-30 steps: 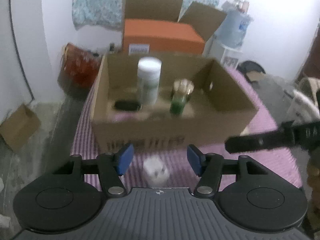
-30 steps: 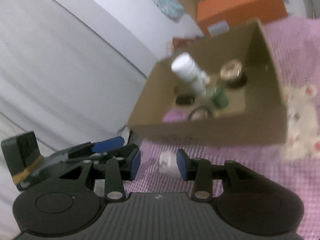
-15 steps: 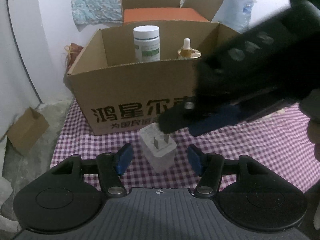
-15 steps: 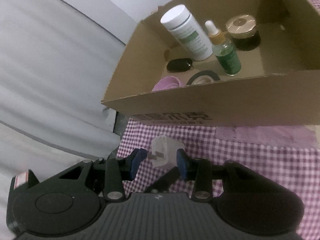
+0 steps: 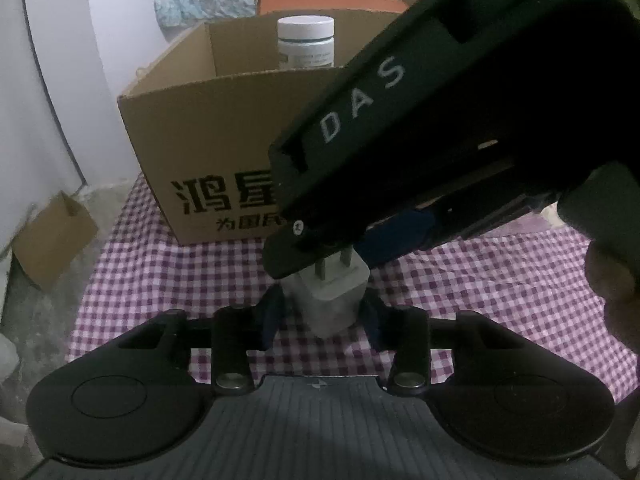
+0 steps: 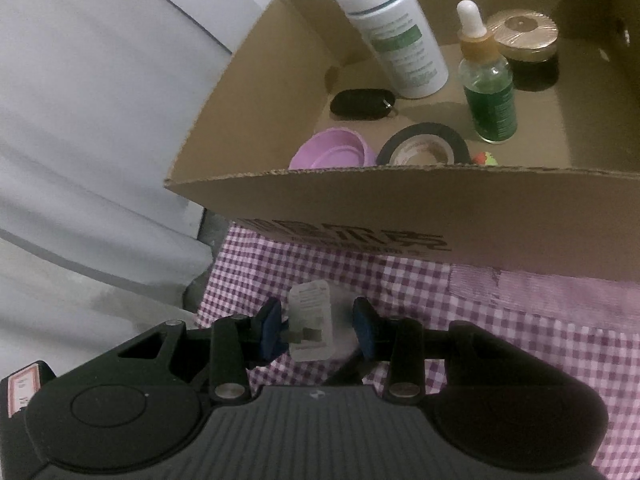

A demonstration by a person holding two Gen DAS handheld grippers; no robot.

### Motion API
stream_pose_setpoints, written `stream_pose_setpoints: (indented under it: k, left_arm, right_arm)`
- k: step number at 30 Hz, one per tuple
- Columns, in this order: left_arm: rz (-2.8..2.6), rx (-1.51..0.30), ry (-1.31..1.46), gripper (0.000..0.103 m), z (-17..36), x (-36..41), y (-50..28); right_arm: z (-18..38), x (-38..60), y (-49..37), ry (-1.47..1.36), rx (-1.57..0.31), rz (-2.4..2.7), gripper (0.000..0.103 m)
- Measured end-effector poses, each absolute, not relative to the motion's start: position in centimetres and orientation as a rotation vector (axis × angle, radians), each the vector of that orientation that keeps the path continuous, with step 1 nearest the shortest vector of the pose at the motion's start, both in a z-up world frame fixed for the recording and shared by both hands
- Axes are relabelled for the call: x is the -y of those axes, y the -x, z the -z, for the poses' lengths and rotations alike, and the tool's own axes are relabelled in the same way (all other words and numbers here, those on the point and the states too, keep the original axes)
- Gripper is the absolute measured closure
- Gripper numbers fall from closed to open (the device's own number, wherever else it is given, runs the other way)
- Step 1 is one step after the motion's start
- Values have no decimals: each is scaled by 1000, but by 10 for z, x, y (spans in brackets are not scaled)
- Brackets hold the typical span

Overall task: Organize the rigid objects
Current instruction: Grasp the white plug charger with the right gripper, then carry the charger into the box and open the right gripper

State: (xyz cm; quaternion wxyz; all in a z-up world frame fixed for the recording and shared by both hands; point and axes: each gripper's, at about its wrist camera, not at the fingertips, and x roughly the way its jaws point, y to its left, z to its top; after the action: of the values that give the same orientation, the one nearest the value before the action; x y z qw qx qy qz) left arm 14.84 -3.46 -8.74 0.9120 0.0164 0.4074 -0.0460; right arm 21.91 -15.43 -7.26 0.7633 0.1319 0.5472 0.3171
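Items counted: we find one white plug adapter on the checked desk, before one cardboard box. Left claw is closing with the adapter between its pads, contact uncertain. Right claw stands partly open around it. Inside the box we count one white canister, one dropper bottle, one tape roll.

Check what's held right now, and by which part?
The left hand-held gripper is closing on the white plug adapter, pads at its body's two sides, prongs up. The right hand-held gripper straddles it, one pad clear: no grip.
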Motion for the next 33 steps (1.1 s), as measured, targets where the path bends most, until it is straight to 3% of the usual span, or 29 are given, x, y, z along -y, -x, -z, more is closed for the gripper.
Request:
stream_pose_setpoints:
  k: [15, 25, 33]
  left_arm:
    - [103, -798, -68, 67, 67, 46, -129]
    - [122, -649, -140, 67, 1, 69, -113]
    - [216, -607, -155, 66, -38, 99, -153]
  right_arm:
    - [63, 159, -196, -255, -1119, -692, 61]
    - [-11, 184, -164, -229, -940, -718, 61]
    - [-70, 218, -180, -221, -835, -674, 61]
